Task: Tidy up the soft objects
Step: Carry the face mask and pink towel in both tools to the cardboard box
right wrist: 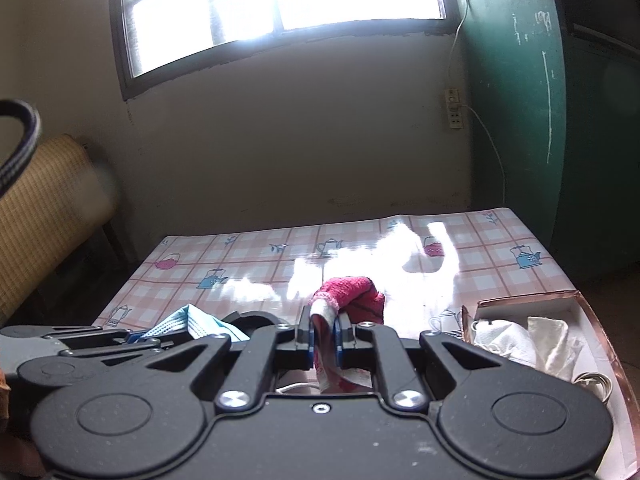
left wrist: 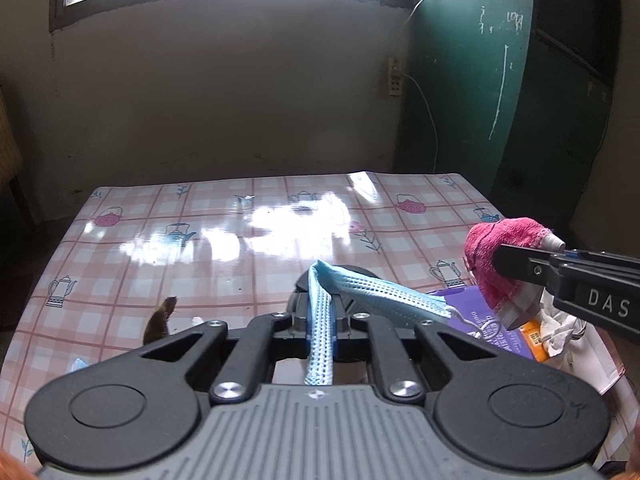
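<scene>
Above a glossy pink-checked teapot-print tablecloth, the left gripper pinches a pale blue pleated face mask between closed fingers; beside it, the right gripper clamps a fuzzy pink washcloth; an open cardboard box sits near.

The table wears a glossy, smooth plastic cover in pink check that mirrors the window light. The face mask is thin, dimpled non-woven cloth, matt blue. The pink towel is fuzzy terry cloth. Each hand-held gripper is matt black plastic with shiny metal screws. At lower right of the right wrist view, the box looks like cardboard, holding crumpled white paper.
</scene>
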The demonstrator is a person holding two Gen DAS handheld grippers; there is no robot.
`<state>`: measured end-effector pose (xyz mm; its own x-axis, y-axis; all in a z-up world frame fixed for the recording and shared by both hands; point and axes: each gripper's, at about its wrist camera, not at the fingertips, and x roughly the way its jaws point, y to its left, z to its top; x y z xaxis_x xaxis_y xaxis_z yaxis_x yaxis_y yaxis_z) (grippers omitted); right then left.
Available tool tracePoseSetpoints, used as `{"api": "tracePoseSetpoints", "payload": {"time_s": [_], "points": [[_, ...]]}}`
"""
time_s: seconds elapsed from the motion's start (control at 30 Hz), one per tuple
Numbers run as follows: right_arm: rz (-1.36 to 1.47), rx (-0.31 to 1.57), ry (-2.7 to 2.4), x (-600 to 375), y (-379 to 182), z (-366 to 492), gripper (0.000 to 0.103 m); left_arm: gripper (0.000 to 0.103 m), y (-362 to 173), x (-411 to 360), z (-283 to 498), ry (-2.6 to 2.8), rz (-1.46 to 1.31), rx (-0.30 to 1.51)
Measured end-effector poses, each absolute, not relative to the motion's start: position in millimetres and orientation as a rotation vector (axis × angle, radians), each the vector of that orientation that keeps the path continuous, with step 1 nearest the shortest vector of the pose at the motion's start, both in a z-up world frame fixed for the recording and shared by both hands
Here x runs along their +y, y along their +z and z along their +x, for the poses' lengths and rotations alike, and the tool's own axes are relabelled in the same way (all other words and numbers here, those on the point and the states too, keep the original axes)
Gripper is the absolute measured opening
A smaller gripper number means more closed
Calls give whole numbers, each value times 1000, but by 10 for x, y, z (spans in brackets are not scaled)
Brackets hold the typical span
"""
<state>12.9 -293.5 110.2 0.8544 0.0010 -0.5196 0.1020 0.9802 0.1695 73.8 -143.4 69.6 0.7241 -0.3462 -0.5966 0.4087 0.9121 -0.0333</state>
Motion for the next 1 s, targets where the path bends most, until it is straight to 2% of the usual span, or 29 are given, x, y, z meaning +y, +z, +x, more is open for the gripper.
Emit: {"api": "tracePoseSetpoints", "payload": {"time_s": [1.0], "points": [[252,527,-196,-3783,1092,-129,12,12,729,-2248,579,-585,176,622]]}}
